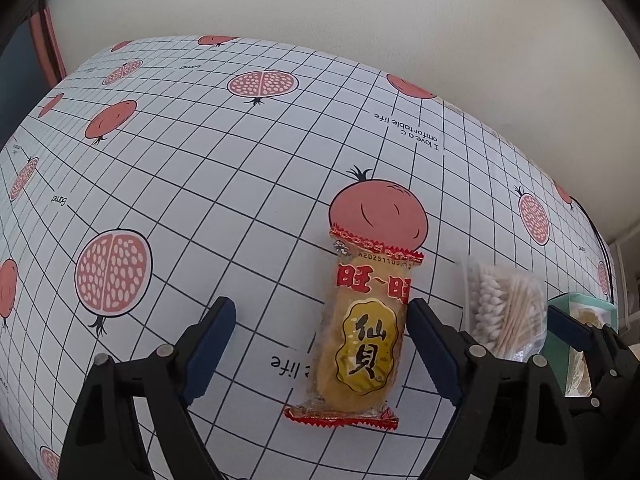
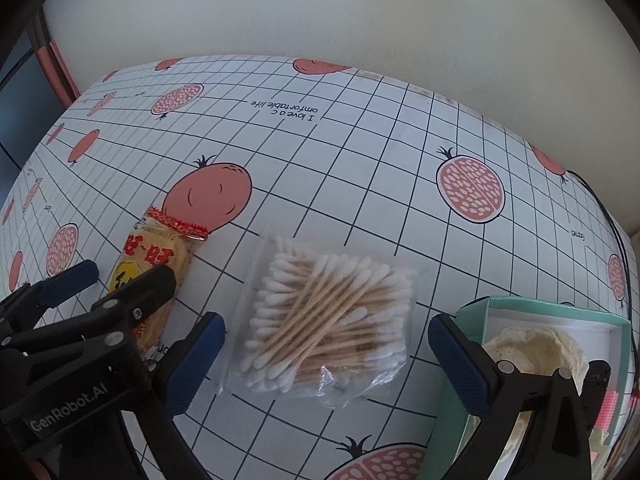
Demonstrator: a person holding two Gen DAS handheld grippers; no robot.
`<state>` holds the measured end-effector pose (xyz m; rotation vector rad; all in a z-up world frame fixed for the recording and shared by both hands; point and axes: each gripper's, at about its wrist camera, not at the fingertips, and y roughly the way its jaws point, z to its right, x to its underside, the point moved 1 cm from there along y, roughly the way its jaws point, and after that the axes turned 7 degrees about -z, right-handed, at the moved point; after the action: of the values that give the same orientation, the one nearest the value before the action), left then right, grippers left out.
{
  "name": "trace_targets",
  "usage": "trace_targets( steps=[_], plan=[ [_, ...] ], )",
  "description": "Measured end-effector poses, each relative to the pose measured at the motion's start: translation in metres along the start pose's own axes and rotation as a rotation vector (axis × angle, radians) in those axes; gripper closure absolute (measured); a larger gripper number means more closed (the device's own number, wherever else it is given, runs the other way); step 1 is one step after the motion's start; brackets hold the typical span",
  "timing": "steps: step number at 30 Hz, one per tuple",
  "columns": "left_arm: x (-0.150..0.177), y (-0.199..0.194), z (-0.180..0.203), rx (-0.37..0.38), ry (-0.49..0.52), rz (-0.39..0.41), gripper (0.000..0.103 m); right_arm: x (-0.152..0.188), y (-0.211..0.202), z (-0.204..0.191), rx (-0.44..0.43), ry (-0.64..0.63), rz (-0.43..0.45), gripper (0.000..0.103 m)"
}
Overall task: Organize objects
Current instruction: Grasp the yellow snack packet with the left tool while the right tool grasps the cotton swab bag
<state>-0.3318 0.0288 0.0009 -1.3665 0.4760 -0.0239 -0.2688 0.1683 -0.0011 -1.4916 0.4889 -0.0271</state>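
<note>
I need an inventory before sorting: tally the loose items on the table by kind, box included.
Snack packet: 1
Bag of cotton swabs: 1
Open teal box: 1
Total: 3

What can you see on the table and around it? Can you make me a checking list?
Surface: tablecloth with a grid and pomegranate prints, lying flat.
Job's things: snack packet and bag of cotton swabs lie side by side on the cloth; green box to the right, open, with something pale and crinkly inside.
Clutter: nothing seen.
Grippers: left gripper open, fingers either side of the snack packet; right gripper open, fingers either side of the bag.
Cables: dark cable along the table's right edge.
Surroundings: plain pale wall behind the table.
</note>
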Motion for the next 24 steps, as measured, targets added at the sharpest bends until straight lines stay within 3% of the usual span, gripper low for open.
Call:
trace_targets(
  steps=[6, 18, 24],
  plan=[
    [-0.001, -0.001, -0.007, -0.044, -0.012, 0.008, 0.022, 0.000, 0.002, 0.001, -0.008, 0.010, -0.007, 0.000],
    [-0.003, -0.004, -0.022, -0.083, -0.042, 0.010, 0.046, 0.001, 0.005, -0.002, -0.004, 0.008, -0.026, 0.000],
    [-0.005, -0.006, -0.031, -0.070, -0.069, 0.013, 0.058, -0.001, 0.000, 0.001, -0.007, 0.020, -0.027, 0.009]
  ],
)
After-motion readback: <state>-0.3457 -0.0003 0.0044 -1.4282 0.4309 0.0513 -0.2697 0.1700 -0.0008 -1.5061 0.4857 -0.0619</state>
